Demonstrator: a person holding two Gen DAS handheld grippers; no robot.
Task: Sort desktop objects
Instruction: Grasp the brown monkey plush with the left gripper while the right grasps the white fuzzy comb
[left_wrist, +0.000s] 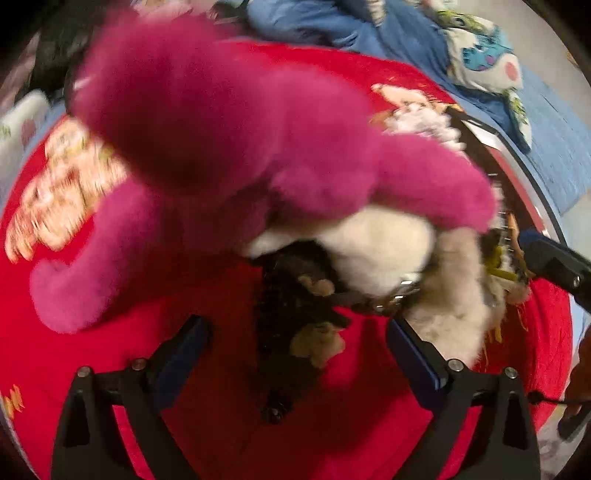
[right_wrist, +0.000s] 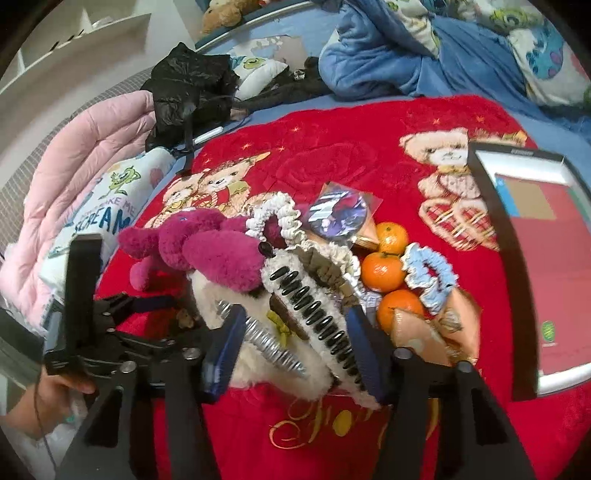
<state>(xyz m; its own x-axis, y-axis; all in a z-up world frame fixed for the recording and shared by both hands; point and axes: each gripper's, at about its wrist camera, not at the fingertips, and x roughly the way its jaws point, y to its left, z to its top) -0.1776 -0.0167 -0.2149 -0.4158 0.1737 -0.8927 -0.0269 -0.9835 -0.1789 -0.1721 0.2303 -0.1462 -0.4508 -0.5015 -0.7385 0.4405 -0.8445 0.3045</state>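
The fluffy cream hair claw (right_wrist: 295, 325) lies near-right to far-left; the right hand-held gripper (right_wrist: 291, 354) clamps it. The left hand-held gripper (left_wrist: 295, 343) gapes empty.

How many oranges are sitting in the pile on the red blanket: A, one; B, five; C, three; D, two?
C: three oranges lie clustered on the red blanket, between the blue scrunchie and the fluffy comb case.

Red teddy-print blanket (right_wrist: 369, 147) on bed, magenta plush (right_wrist: 207, 243), tangerines (right_wrist: 382, 271), scrunchies (right_wrist: 428, 275), framed tray (right_wrist: 524, 236)
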